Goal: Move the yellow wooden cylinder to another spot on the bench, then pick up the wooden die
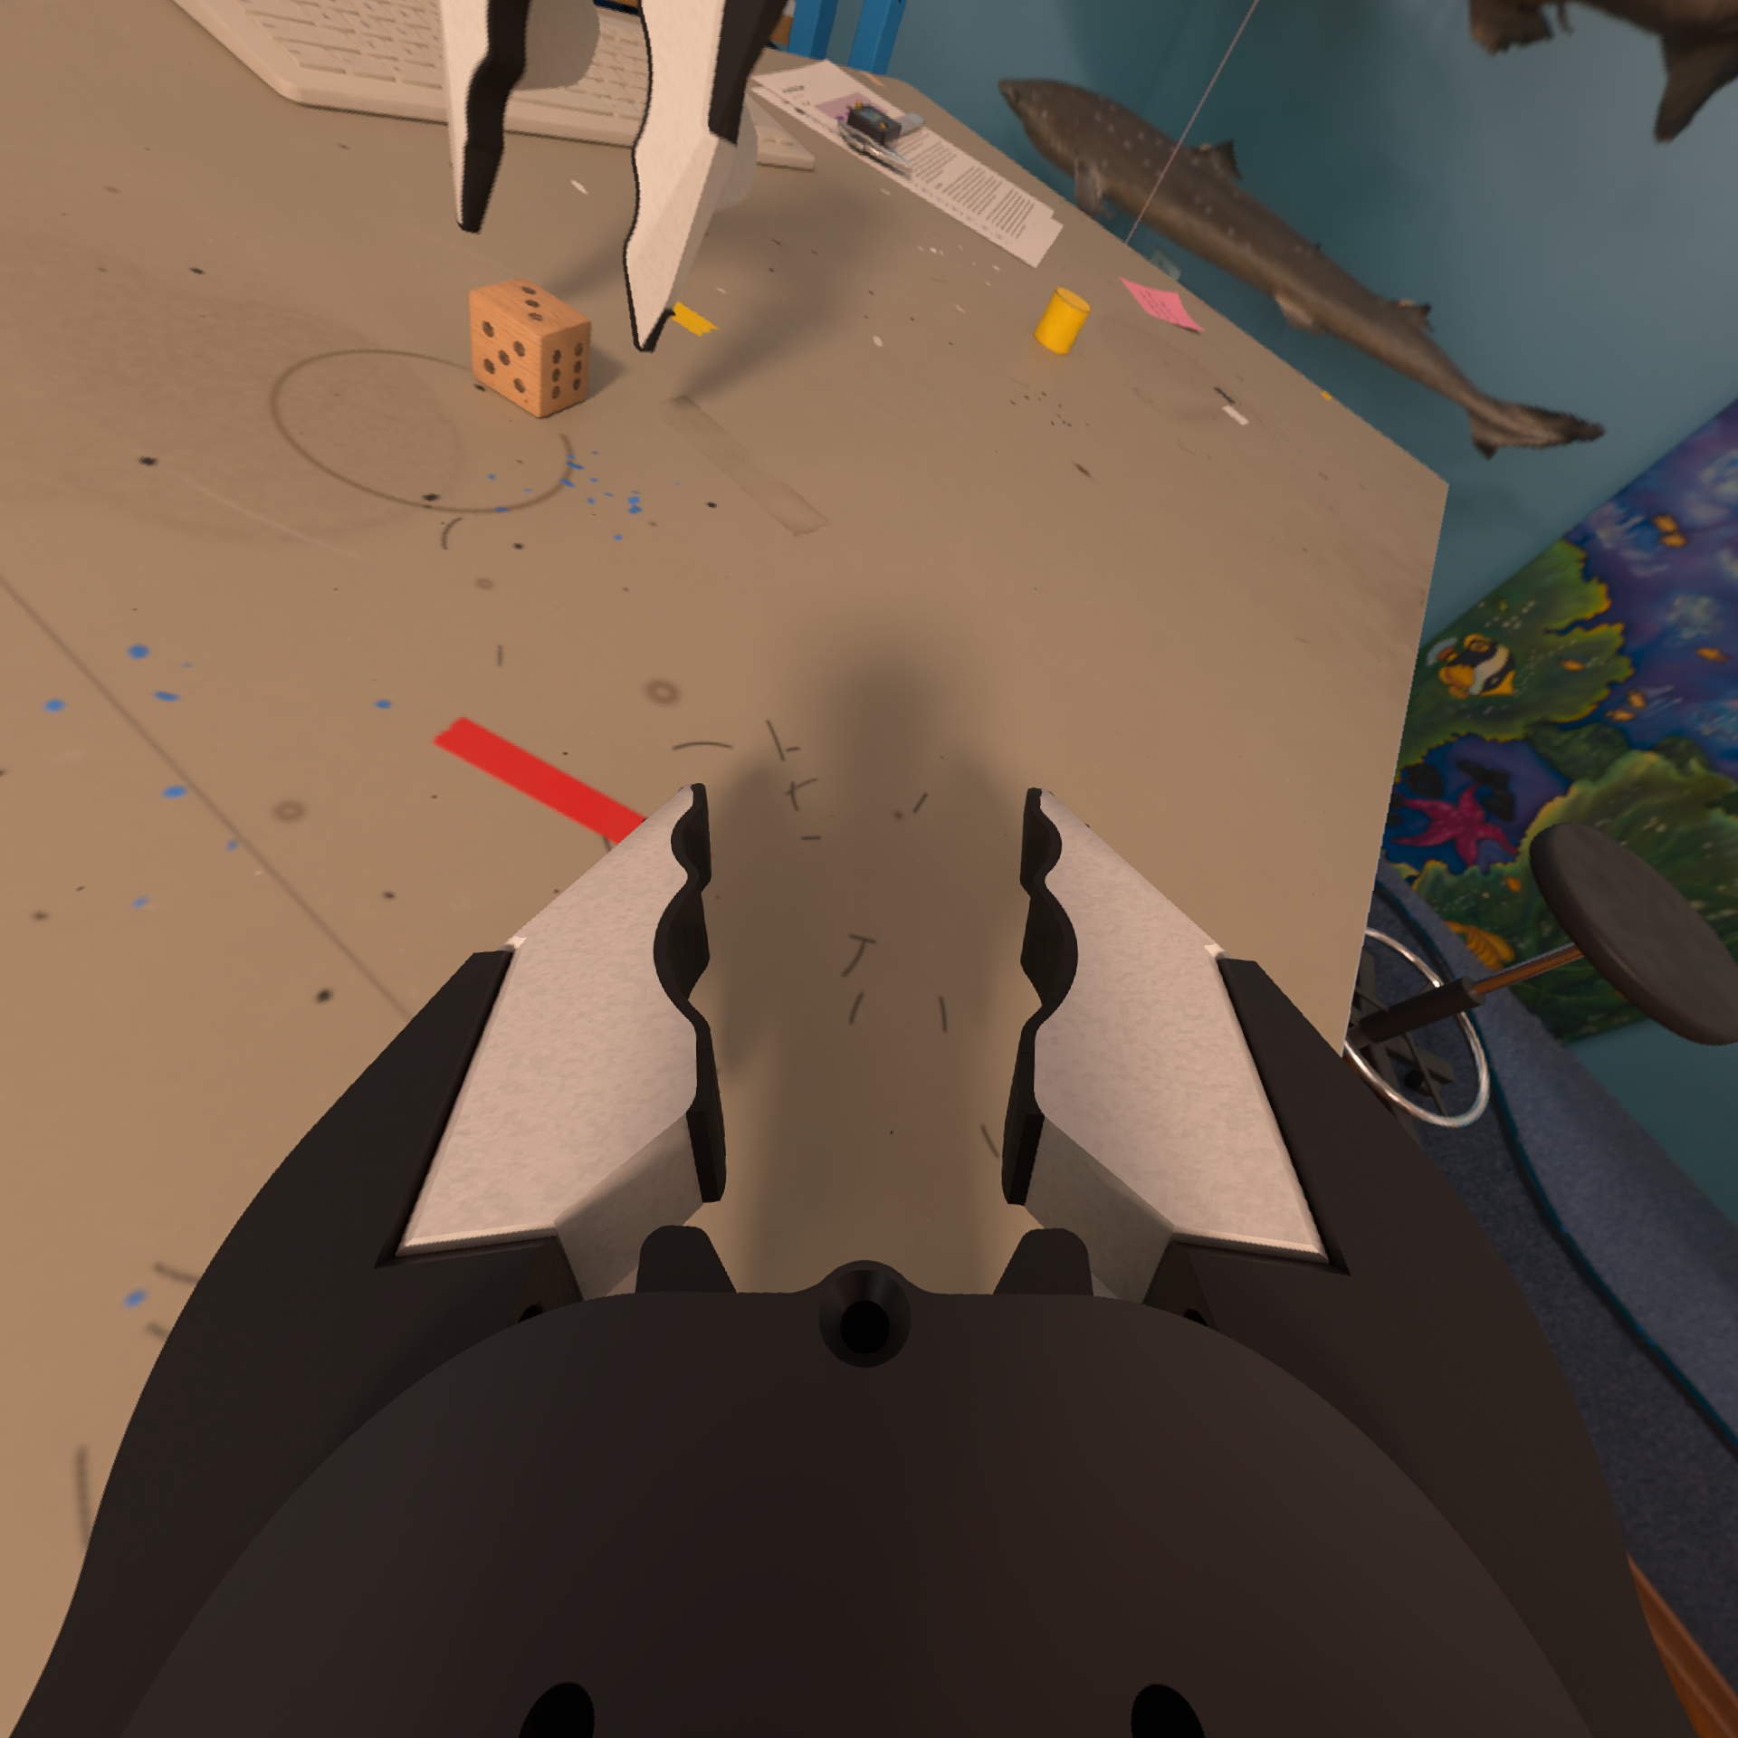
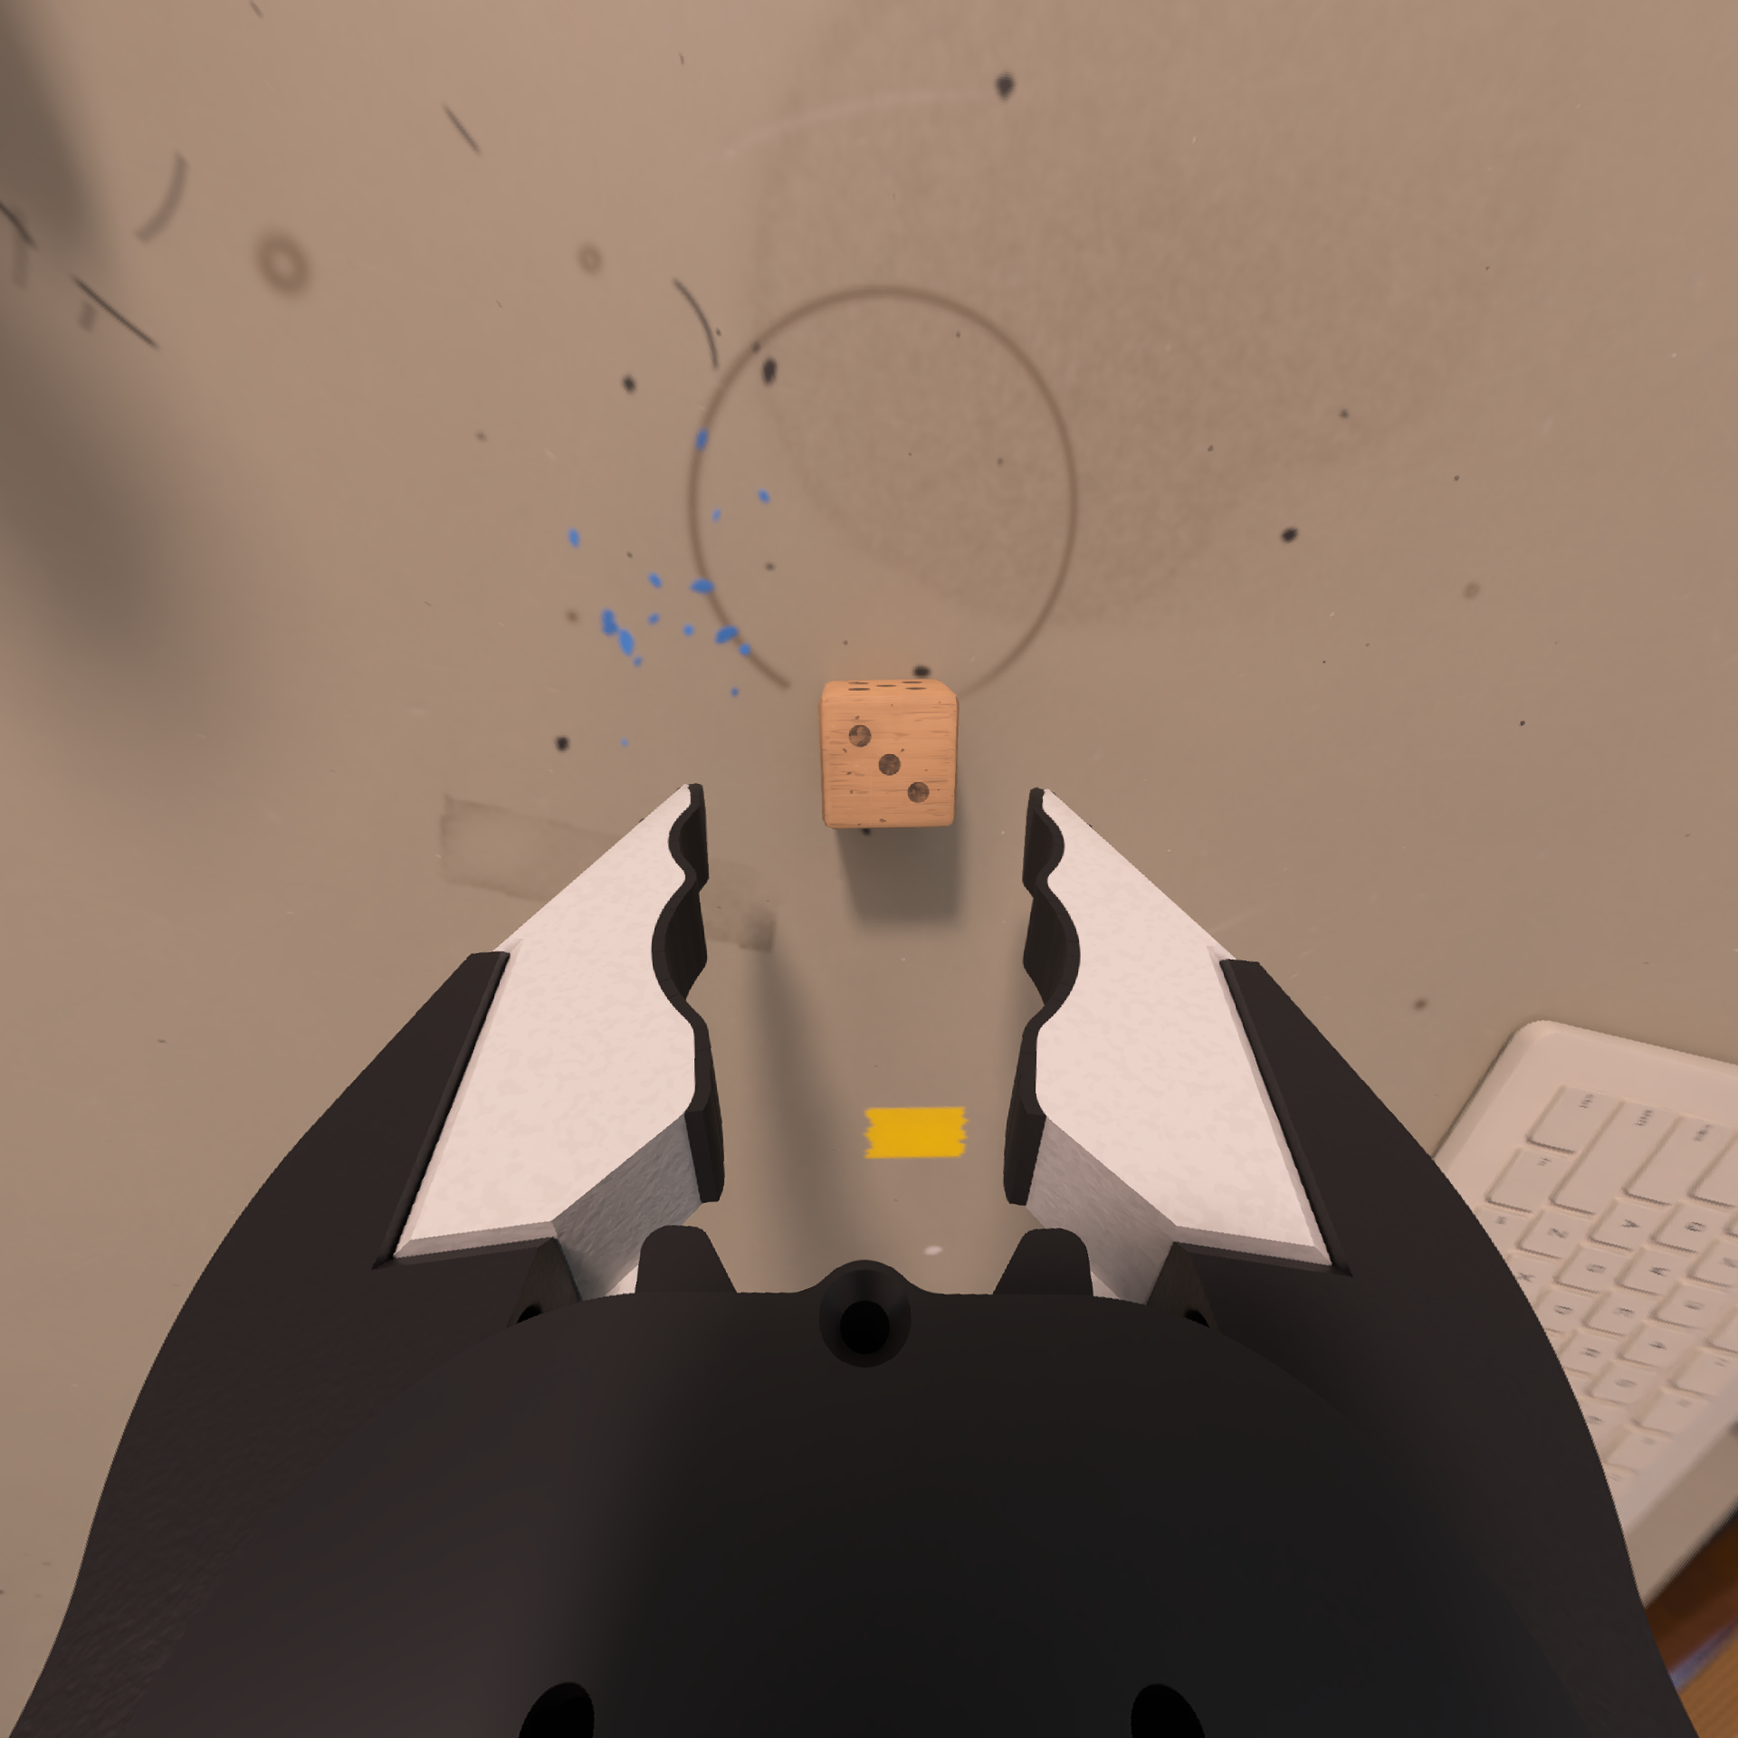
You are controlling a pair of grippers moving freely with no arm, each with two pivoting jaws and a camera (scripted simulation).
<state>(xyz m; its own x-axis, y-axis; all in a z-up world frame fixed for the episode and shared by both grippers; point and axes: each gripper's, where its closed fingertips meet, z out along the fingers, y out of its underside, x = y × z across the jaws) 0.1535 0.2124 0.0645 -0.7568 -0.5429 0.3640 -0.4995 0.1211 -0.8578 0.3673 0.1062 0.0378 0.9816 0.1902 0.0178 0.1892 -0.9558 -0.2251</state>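
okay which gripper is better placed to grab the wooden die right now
Right. The right gripper hangs open above the wooden die, which sits centred just beyond its fingertips. The left gripper, also open, is farther back.

No legible text or labels.

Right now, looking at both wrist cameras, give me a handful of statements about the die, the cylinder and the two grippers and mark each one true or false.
1. The right gripper is open, with the wooden die just ahead of its fingertips. True.
2. The left gripper is shut on the yellow wooden cylinder. False: it is open and empty, and the cylinder stands far off on the bench.
3. The die rests on the bench. True.
4. The cylinder lies on the white keyboard. False: it stands beside a pink note.
5. A strip of red tape lies near the left gripper. True.
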